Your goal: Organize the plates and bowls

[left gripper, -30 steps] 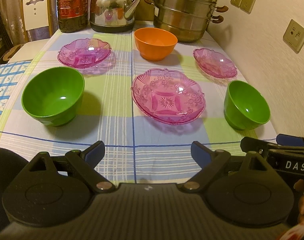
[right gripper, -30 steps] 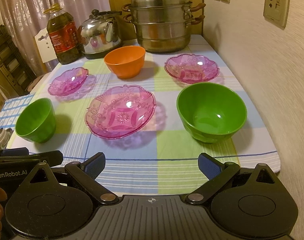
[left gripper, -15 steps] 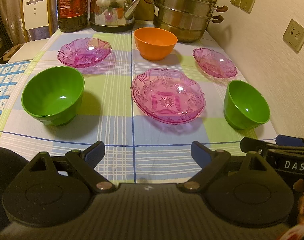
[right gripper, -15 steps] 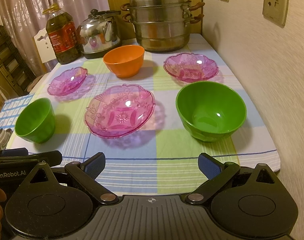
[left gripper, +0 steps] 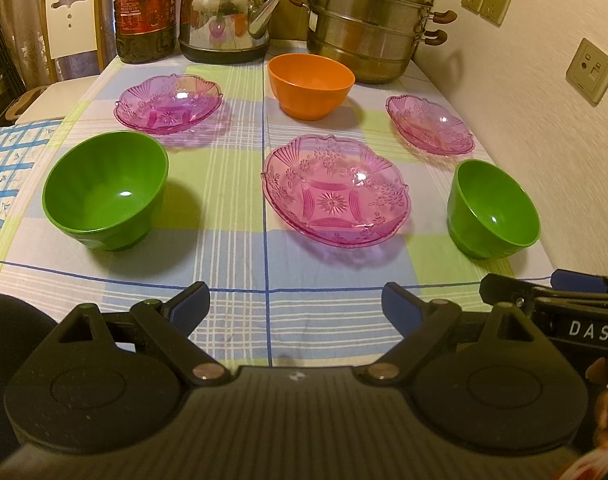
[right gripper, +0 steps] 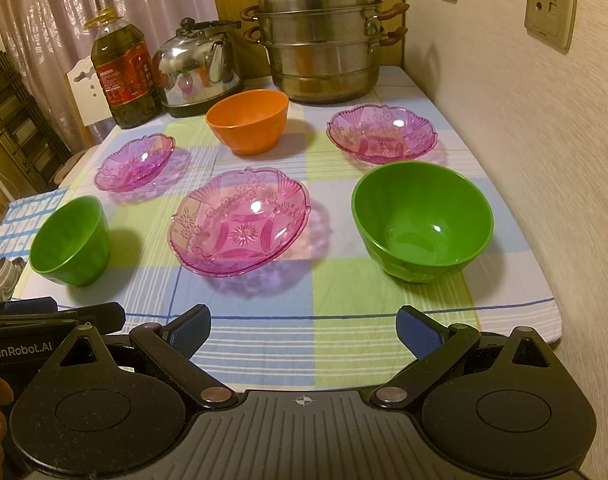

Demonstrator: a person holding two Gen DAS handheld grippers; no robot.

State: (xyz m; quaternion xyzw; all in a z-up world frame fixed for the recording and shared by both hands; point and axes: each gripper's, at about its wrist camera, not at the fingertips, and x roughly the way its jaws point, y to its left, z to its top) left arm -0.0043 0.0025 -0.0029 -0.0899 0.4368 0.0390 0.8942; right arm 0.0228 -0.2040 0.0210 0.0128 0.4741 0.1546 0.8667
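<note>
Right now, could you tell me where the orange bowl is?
In both views the orange bowl sits at the table's far middle, just before the kettle and steamer pot.

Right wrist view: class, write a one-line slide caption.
Open right tool faces three pink plates, two green bowls and an orange bowl on a checked tablecloth.

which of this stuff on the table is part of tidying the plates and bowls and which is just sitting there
Part of the job:
three pink clear patterned plates
two green plastic bowls
orange plastic bowl

Just lying about:
steel stacked steamer pot
steel kettle
cooking oil bottle
</note>
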